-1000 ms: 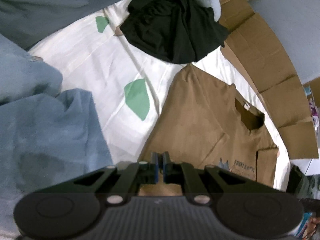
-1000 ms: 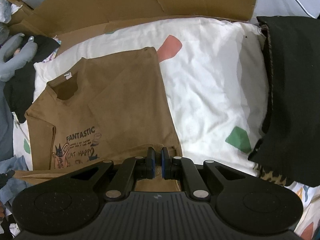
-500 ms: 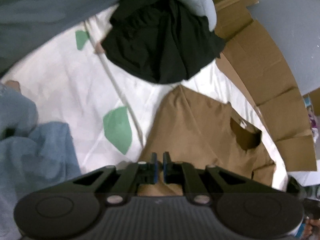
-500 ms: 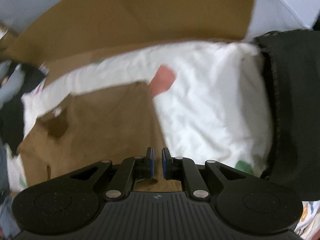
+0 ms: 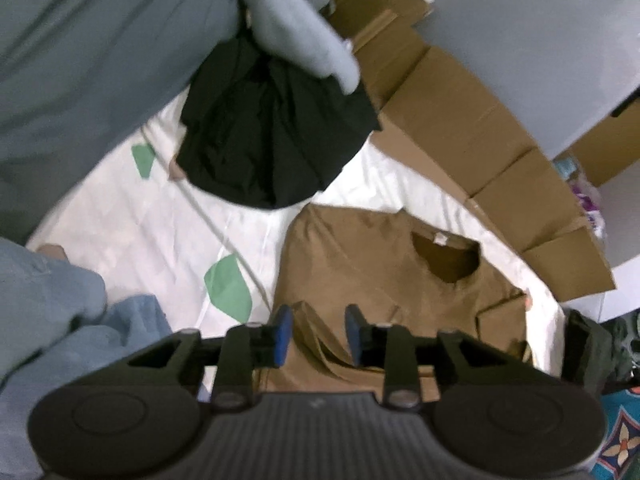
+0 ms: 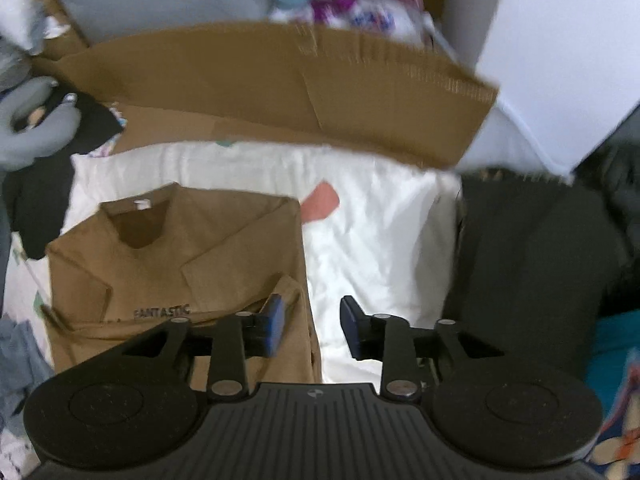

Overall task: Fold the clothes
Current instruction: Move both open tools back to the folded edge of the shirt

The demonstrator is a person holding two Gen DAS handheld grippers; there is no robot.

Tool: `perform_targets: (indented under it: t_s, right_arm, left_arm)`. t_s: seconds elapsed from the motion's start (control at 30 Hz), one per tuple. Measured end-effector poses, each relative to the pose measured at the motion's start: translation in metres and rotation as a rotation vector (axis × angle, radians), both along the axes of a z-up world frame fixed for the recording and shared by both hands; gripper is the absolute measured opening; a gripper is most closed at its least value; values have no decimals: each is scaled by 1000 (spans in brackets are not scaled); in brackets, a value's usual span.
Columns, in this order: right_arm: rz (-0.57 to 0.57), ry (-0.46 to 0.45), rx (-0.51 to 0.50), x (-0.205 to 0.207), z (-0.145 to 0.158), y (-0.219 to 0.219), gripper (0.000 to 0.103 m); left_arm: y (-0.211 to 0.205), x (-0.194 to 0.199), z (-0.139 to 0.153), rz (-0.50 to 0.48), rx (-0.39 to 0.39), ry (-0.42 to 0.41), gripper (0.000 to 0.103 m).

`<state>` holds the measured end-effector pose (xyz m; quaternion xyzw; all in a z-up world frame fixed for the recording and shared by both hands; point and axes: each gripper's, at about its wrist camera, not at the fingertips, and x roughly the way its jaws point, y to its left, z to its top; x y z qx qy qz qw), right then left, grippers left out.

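Observation:
A brown T-shirt (image 5: 380, 276) lies on the white sheet (image 5: 140, 220), collar away from me, sleeves folded in. In the right wrist view the brown T-shirt (image 6: 180, 256) shows the word FANTASTIC above a folded-up lower edge. My left gripper (image 5: 319, 332) hangs above that near edge. Its jaws are opening, and a rumpled fold of brown cloth lies below the gap, not pressed by the pads. My right gripper (image 6: 312, 326) hovers over the shirt's right edge. Its jaws are opening too, with one fingertip (image 6: 274, 326) over the cloth and nothing gripped.
A crumpled black garment (image 5: 276, 128) lies beyond the shirt at left. Flattened cardboard (image 6: 280, 80) lines the far side. A dark folded garment (image 6: 528, 260) sits on the right of the white sheet (image 6: 380, 240). Blue cloth (image 5: 60, 320) bunches near my left gripper.
Both grippers were shut on the shirt's near hem; now their jaws have parted and let it go. Both have risen, and the views take in more of the room.

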<state>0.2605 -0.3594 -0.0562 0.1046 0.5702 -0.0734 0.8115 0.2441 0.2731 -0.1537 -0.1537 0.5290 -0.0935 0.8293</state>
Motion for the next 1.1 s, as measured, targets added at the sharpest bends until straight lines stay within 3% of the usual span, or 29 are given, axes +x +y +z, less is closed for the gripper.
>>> perform_targets:
  t_s: [0.17,0.47,0.63,0.9,1.1]
  right_arm:
    - [22,-79,47,-3,51,1,41]
    - [134,-59,169,30,56,-6,41]
    - [196,-45,122,45,48,-11,41]
    - [226,-78,68,62,50,-31,41]
    - [236,-98,56,47,-9,-34,41]
  left_arm:
    - [-8,-11,31,-16,40,-18,38]
    - [-14,-16,81,12,66,-22,45]
    - [-13,-19,88,9,118,-35,45]
    - [-3,-10,59,-1,139,-16,45]
    - [-9,2,14,-57,150,-8,45]
